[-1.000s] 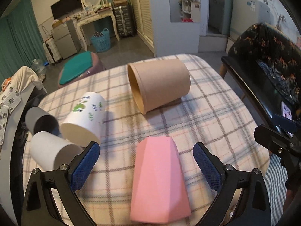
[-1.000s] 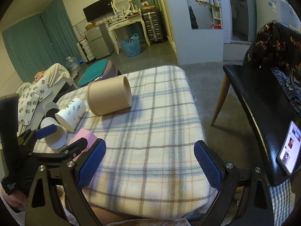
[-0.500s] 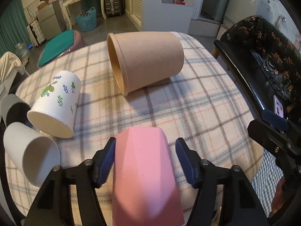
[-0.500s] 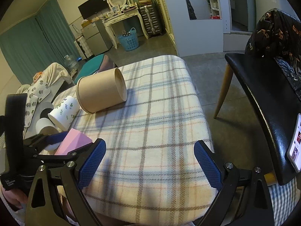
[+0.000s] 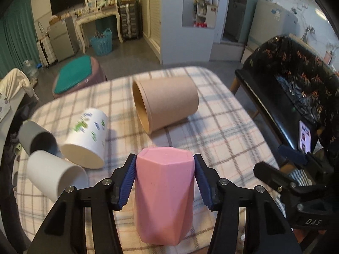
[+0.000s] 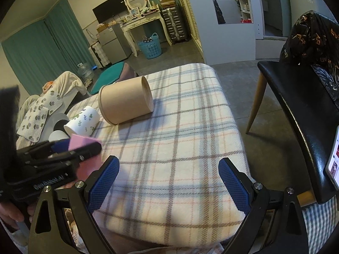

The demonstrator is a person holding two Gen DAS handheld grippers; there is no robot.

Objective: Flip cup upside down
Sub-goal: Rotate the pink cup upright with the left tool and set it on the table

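Note:
A pink faceted cup point(image 5: 165, 192) is gripped between the blue pads of my left gripper point(image 5: 164, 174), closed end pointing away from the camera, held over the near edge of the plaid table point(image 5: 222, 131). In the right wrist view the pink cup point(image 6: 81, 142) shows at the left, partly hidden by the left gripper's black body. My right gripper point(image 6: 168, 182) is open and empty, over the table's near right part.
A large brown cup point(image 5: 167, 101) lies on its side at mid-table. A white leaf-print cup point(image 5: 86, 135), a plain white cup point(image 5: 53, 175) and a grey cup point(image 5: 35, 135) lie at the left. A black chair point(image 6: 296, 105) with a phone point(image 6: 333, 158) stands right of the table.
My left gripper closed on the pink cup, lifted it off the table and tilted it toward upright. The right gripper stayed open and hardly moved.

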